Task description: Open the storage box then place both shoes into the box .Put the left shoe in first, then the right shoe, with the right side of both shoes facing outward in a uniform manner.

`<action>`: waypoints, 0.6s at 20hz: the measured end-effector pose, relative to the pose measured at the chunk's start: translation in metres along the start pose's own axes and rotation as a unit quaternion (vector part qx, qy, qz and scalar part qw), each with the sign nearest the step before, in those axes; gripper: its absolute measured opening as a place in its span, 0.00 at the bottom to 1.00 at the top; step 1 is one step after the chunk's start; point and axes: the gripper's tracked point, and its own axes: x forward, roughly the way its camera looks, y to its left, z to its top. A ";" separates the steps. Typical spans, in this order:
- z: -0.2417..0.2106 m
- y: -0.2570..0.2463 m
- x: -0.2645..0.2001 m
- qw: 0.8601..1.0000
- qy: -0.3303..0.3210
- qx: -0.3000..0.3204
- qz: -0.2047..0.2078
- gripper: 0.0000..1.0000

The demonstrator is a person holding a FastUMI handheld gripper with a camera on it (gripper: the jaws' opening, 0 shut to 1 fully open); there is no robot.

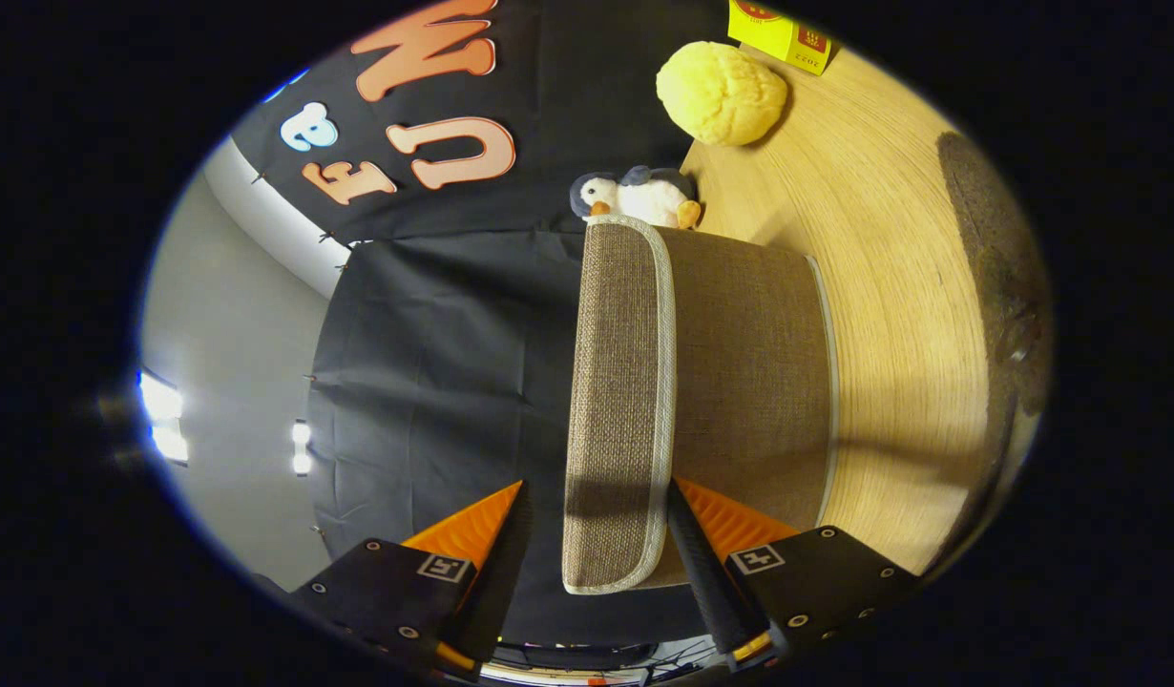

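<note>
Gripper (597,534): black screw-studded mounts bearing square white tags, ribbed wedge-shaped fingers (711,582) spread apart.

Black cloth wall (434,382) backs a wooden table (892,286), with bright ceiling lights (162,415) glowing beyond.

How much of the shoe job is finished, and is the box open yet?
Nothing looks finished yet: no shoes have gone in. In hand: the gripper is turned sideways with its jaws apart around the edge of the brown woven fabric storage box's white-trimmed lid, not clearly pressing it. I cannot tell whether the lid has begun to lift. Left: open the box, then the left shoe, then the right.
</note>
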 end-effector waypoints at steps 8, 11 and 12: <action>0.026 0.044 -0.011 0.997 -0.041 0.013 0.062 0.62; 0.018 0.032 0.000 0.999 -0.032 0.006 0.029 0.48; 0.011 0.015 0.005 1.000 -0.013 0.009 -0.009 0.46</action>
